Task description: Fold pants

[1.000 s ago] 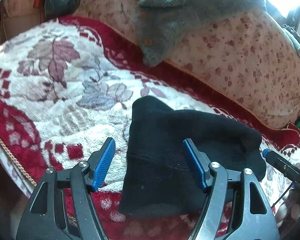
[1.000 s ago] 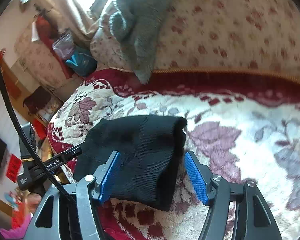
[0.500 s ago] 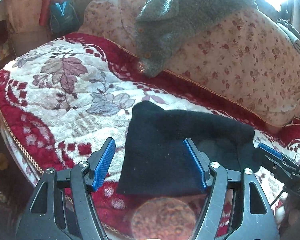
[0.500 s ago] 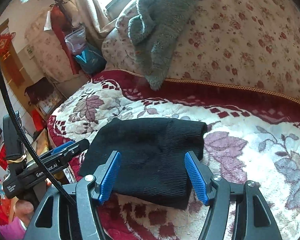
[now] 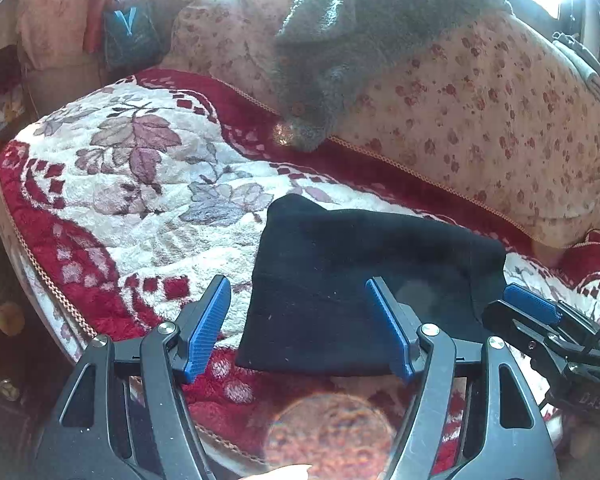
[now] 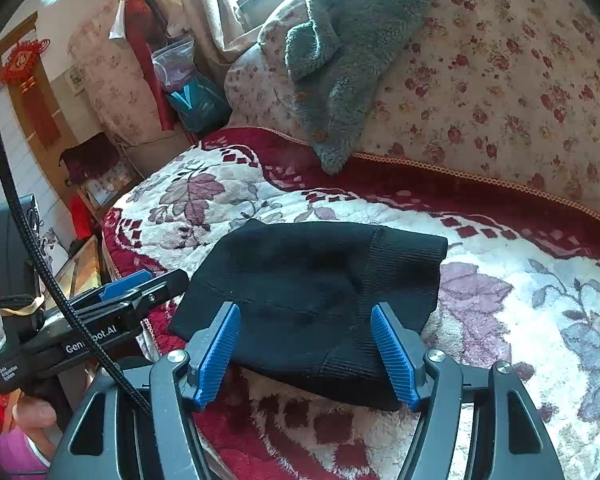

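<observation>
The black pants lie folded into a compact bundle on the red and cream floral sofa cover, near its front edge. They also show in the right wrist view, ribbed cuff to the right. My left gripper is open and empty, just short of the bundle's near left side. My right gripper is open and empty, just short of the bundle's near edge. The right gripper also shows in the left wrist view, and the left gripper in the right wrist view.
A grey fleece garment hangs over the floral sofa back. A teal bag and red items stand past the sofa's left end. The sofa's front edge drops off at the left.
Both grippers have drawn back from the folded pants, which stay lying on the sofa cover. Both stay open.
</observation>
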